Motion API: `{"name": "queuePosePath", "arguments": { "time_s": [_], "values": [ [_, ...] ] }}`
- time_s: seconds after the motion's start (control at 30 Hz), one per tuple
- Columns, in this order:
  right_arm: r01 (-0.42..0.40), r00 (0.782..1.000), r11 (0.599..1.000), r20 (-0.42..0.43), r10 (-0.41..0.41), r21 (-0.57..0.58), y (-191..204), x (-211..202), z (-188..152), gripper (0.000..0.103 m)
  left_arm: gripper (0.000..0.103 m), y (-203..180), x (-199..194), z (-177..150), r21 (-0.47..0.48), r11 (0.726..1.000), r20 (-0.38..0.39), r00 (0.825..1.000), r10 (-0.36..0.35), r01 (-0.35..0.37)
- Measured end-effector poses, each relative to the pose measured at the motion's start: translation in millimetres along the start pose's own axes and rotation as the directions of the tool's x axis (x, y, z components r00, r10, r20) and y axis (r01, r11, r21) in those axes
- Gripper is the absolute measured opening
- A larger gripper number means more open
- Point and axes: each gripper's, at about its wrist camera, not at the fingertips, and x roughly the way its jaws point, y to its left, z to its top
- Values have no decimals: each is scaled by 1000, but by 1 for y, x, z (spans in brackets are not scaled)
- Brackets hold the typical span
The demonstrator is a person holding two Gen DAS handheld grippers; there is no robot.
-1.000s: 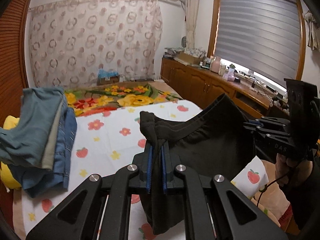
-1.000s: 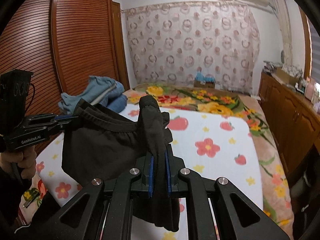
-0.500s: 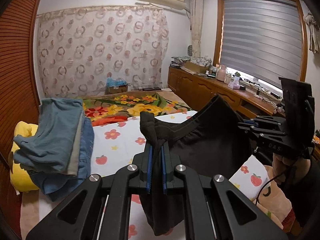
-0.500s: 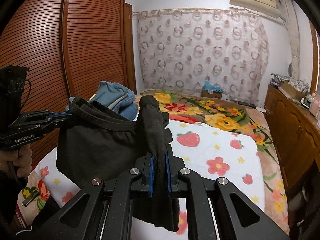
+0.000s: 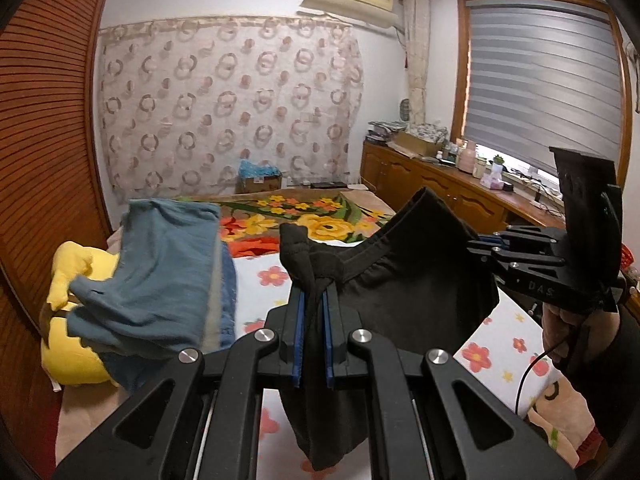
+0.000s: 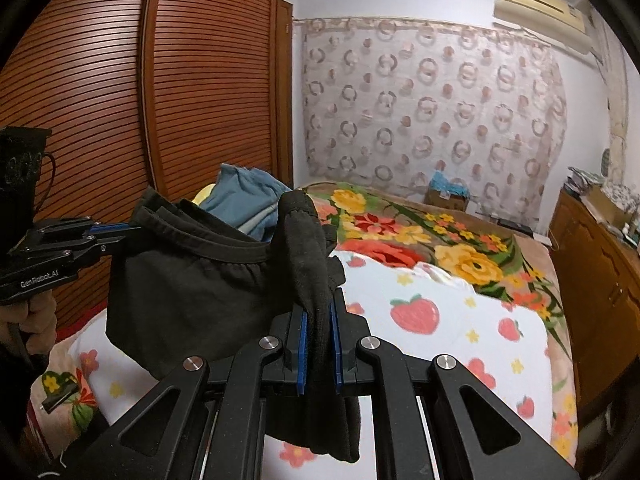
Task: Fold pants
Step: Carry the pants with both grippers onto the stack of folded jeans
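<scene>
Jaws clamped both sides: left gripper (image 5: pixel 311 332) and right gripper (image 6: pixel 318 344) each pinch black pants (image 5: pixel 416 292), held aloft, angled slightly down over bed (image 6: pixel 440 320).

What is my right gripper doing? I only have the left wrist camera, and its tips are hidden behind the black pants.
Observer: In the right wrist view the right gripper is shut on the black pants, with a bunch of cloth pinched between its blue pads.
Operator: Does any cloth hang below it?
Observer: Yes, a tail of the pants droops under that gripper, above the strawberry-print sheet.
Operator: How does my left side look from there?
Observer: The left gripper grips the waistband's other end, and a hand is wrapped around its handle.
</scene>
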Motion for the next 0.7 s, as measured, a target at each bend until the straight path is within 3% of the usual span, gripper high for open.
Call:
{"name": "queuePosePath", "arguments": {
  "time_s": [0.47, 0.7],
  "values": [
    [-29, 1000, 998, 3, 30, -53, -6, 45, 29, 9, 9, 52, 8, 16, -32, 999, 18, 999, 44, -43],
    [-80, 996, 994, 22, 82, -69, -18, 75, 46, 9, 9, 75, 14, 25, -59, 995, 29, 996, 83, -81]
  ]
}}
